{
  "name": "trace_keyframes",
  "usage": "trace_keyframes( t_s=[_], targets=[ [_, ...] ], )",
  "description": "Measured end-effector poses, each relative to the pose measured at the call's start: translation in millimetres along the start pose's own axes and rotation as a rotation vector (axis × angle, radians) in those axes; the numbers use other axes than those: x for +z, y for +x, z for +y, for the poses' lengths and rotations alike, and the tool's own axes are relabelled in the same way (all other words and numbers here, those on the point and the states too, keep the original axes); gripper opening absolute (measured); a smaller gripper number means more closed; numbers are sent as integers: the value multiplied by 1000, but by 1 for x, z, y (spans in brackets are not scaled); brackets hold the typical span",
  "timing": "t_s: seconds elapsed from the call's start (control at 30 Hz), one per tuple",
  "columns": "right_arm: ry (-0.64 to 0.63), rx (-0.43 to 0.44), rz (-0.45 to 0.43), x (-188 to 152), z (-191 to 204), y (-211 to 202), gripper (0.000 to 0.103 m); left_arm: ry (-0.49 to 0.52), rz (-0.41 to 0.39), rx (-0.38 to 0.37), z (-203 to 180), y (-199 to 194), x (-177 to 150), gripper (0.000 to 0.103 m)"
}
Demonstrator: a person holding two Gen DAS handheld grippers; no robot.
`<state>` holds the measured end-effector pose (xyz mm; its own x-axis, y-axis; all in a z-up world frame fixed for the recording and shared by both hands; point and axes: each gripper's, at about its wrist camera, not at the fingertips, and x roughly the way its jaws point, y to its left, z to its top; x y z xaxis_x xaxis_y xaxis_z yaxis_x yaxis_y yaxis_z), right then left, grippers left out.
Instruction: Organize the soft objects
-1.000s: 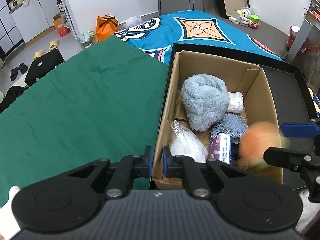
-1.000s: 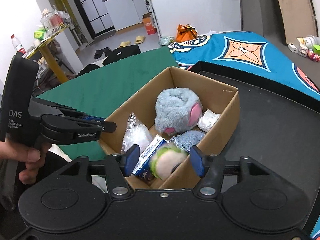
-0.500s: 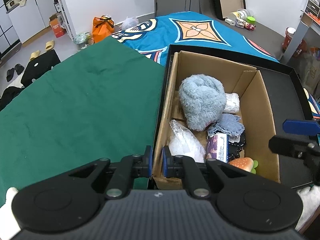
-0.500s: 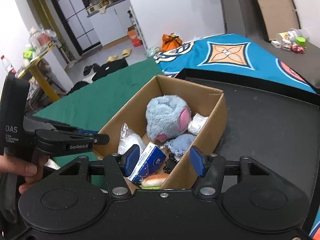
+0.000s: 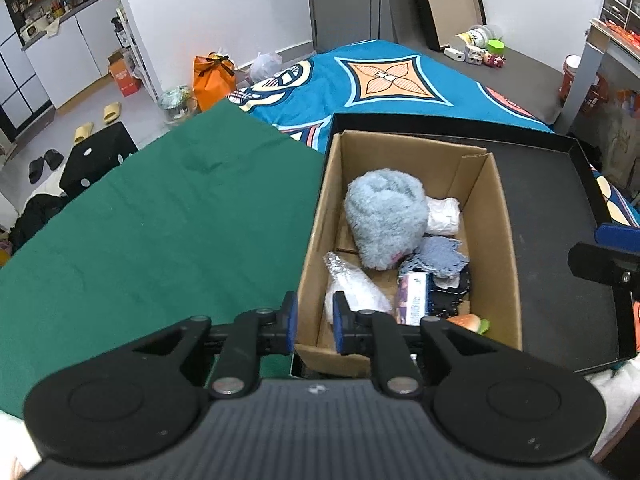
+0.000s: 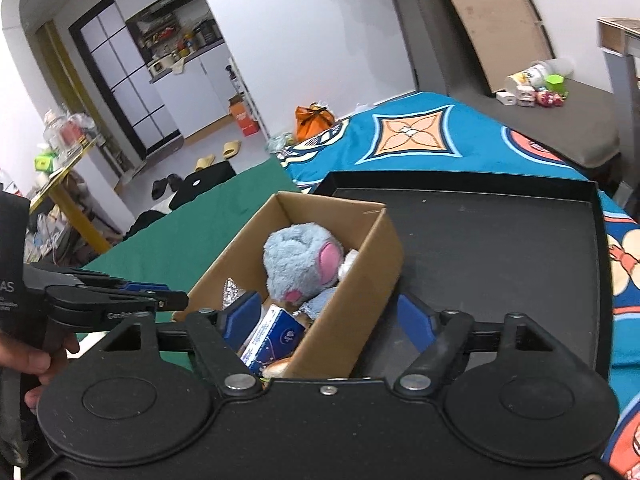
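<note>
A cardboard box stands in a black tray. It holds a blue plush toy, a white bundle, a blue knit cloth, a clear plastic bag, a blue tissue pack and a soft burger toy. My left gripper is nearly shut and empty at the box's near-left corner. My right gripper is open and empty above the box's near end.
A green cloth covers the table left of the box. A blue patterned cloth lies behind the tray. Floor clutter, an orange bag and slippers lie far behind.
The burger toy dropped from my right gripper into the box's near end. Both grippers pulled back and up from the box; the left jaws parted slightly.
</note>
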<state>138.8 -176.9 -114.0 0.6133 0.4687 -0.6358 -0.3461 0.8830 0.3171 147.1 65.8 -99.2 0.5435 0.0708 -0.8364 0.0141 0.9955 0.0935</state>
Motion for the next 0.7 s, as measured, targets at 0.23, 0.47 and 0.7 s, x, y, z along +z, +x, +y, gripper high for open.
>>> trace_keyframes(
  t_s=[0.23, 0.47, 0.7],
  targets=[
    [44, -28, -42, 1, -8, -21, 95, 5, -40, 6, -12, -26, 7, 57],
    [92, -55, -62, -2, -17, -42, 103, 2, -90, 2, -25, -53, 11, 81],
    [116, -102, -53, -5, -25, -64, 103, -20, -100, -8, -34, -74, 7, 94]
  ],
)
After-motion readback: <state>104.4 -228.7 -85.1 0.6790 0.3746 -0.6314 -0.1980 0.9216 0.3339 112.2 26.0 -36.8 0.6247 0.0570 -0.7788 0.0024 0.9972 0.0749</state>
